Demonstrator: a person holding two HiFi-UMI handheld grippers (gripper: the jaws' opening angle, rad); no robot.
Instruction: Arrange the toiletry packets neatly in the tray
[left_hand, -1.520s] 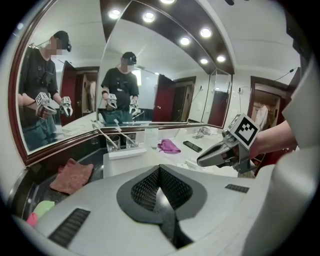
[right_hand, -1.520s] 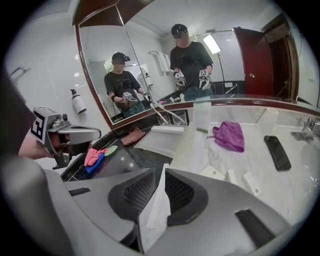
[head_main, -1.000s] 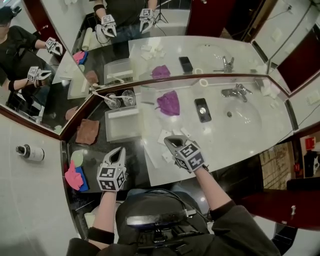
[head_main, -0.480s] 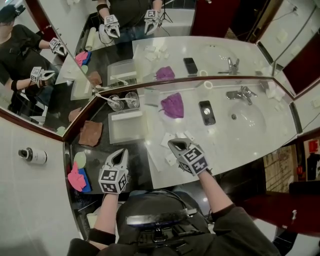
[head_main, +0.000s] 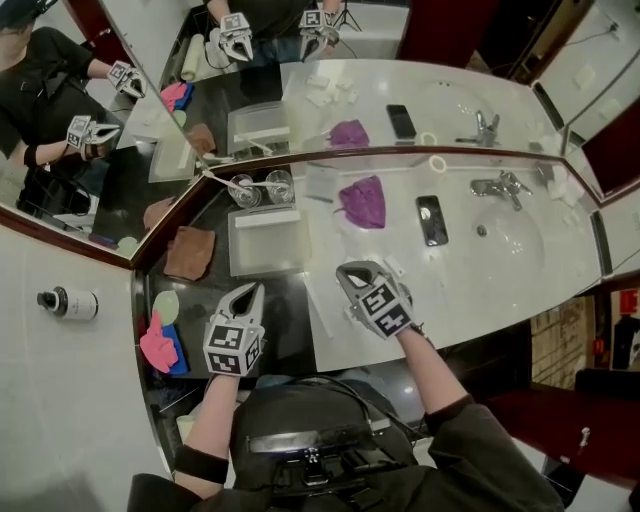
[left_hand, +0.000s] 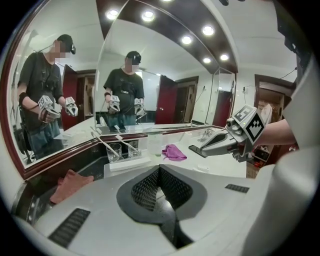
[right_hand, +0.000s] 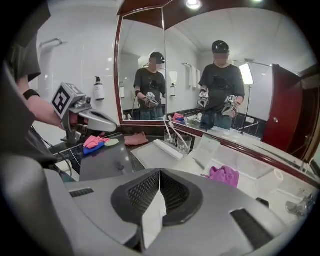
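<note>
One packet's on the move: the right claw (head_main: 350, 272), pinched shut on a thin white toiletry packet (right_hand: 152, 220), has edged toward the tray (head_main: 268, 245), which looks empty; the left claw (head_main: 254, 290) hasn't budged, shut on nothing. So I'd say the arranging's barely started.

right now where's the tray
Head view, left of centre: the tray sits on the dark counter, in front of the glasses and right of the brown cloth.
</note>
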